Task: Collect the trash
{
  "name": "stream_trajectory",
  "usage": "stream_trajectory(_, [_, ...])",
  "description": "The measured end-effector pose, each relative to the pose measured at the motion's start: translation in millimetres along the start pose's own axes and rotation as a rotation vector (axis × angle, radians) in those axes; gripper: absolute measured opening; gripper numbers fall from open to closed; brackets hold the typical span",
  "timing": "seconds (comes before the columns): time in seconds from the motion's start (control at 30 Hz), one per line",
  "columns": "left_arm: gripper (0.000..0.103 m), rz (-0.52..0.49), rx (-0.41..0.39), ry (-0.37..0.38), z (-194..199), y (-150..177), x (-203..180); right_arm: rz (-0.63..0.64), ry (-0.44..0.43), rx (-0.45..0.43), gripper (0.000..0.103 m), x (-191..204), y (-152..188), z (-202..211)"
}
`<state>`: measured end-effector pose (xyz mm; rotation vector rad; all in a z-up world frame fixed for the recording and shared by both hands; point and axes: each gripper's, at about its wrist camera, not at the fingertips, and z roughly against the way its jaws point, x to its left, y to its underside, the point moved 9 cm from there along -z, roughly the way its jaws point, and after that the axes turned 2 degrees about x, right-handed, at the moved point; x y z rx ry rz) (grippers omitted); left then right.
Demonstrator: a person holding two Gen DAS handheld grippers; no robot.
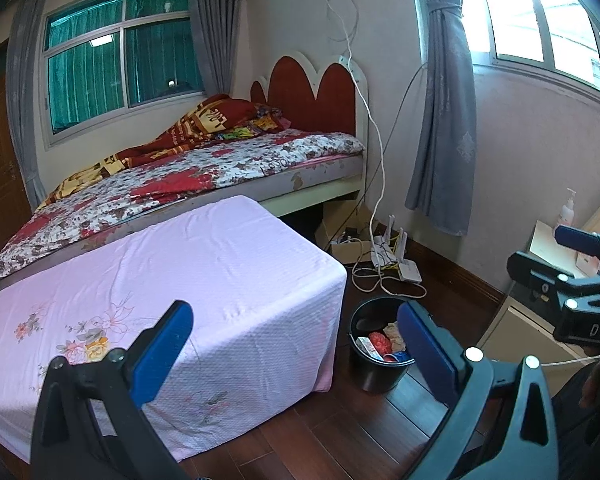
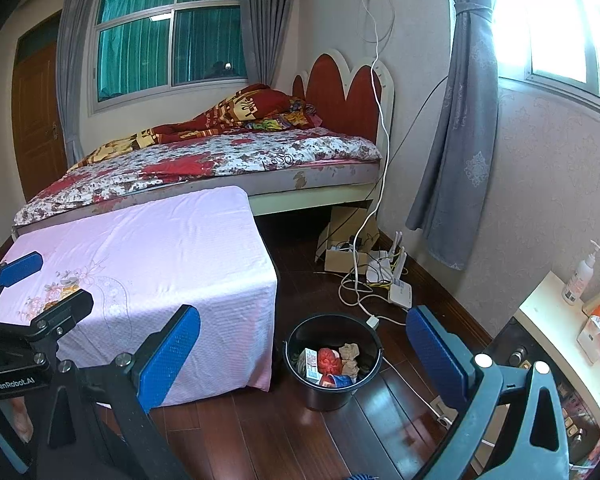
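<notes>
We judge the collecting nearly finished: both grippers, left (image 1: 296, 344) and right (image 2: 304, 348), hold their fingers wide and empty, the filled bucket (image 2: 332, 364) sits just beyond them, and next we must find remaining trash.

A black round bucket (image 2: 332, 376) stands upright on the wood floor (image 2: 260, 432), just beside the pink-draped worktop's (image 2: 160, 248) corner. Trash (image 2: 332, 362) lies inside it: a red crumpled wad, tan crumpled paper, a printed carton, a blue scrap.
</notes>
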<state>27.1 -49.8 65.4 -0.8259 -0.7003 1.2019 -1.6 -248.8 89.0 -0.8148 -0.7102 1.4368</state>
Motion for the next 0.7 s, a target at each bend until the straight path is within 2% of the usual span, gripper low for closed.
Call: stream_trajectory(0.7, [0.102,-0.036,-0.028,-0.011,-1.9,-2.8,3.6,0.006,-0.001,0.012,0.103,-0.5,6.5,-3.3])
